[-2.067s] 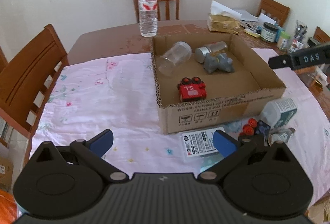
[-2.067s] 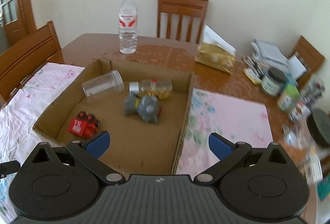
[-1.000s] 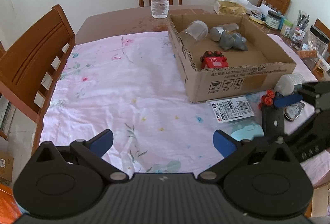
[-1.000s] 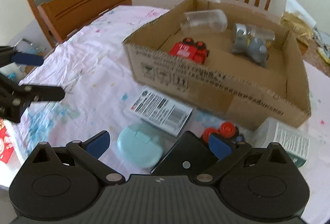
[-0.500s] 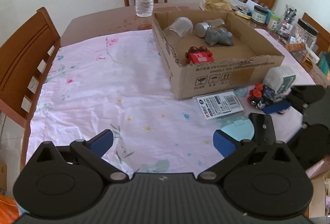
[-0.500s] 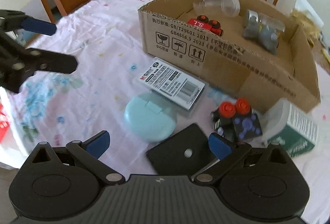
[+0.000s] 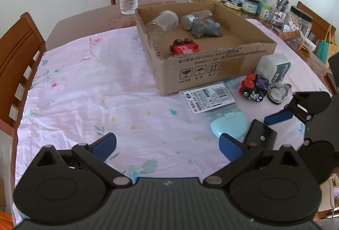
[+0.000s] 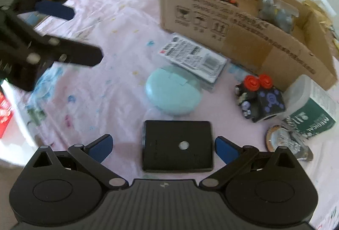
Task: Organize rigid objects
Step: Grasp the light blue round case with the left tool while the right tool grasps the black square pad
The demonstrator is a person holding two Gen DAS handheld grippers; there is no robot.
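My right gripper (image 8: 162,146) is released around the flat black rectangular box (image 8: 178,146) at 12 o'clock; I should lower squarely, then clench on its side edges.

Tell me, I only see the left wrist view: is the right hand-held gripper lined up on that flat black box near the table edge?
Observer: Yes. In the right wrist view the black box lies between the open fingers of the right hand-held gripper, with a gap to each pad.
Operator: Is anything crowding it?
Observer: The teal case lies just beyond its far edge, but apart; tablecloth shows between them.
Operator: What is the white container with the green label?
Observer: From here the label on the white container seems to read MEDICAL.
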